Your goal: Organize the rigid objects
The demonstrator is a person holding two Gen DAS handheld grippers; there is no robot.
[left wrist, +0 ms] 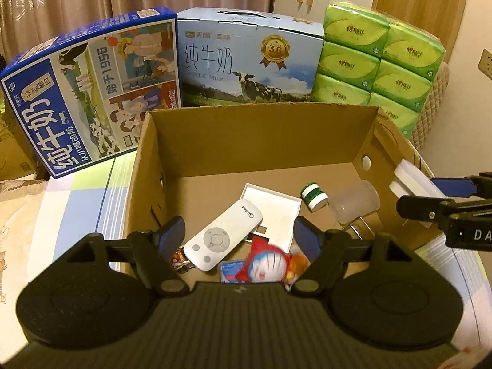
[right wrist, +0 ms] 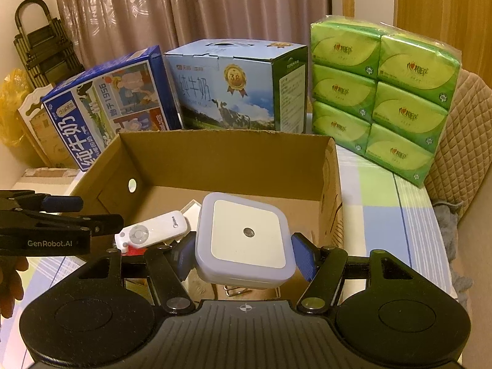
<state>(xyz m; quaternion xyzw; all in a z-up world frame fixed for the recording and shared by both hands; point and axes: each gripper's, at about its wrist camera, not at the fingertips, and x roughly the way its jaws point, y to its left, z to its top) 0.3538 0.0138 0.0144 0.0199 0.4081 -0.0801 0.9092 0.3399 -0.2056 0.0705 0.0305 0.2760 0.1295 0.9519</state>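
- Our right gripper clamps the night light at frame centre, above the cardboard box.
- Our left gripper hangs open and empty.
- Already in the box at lower centre: remote, toy, small jar; the light remains, we judge.

Left gripper was hanging over the near end with its jaws spread wide, nothing between the blue pads. Right gripper sat off to its right, a bit farther forward, jaws pressed against something held between them. Bare fingers showed under the left one's body.
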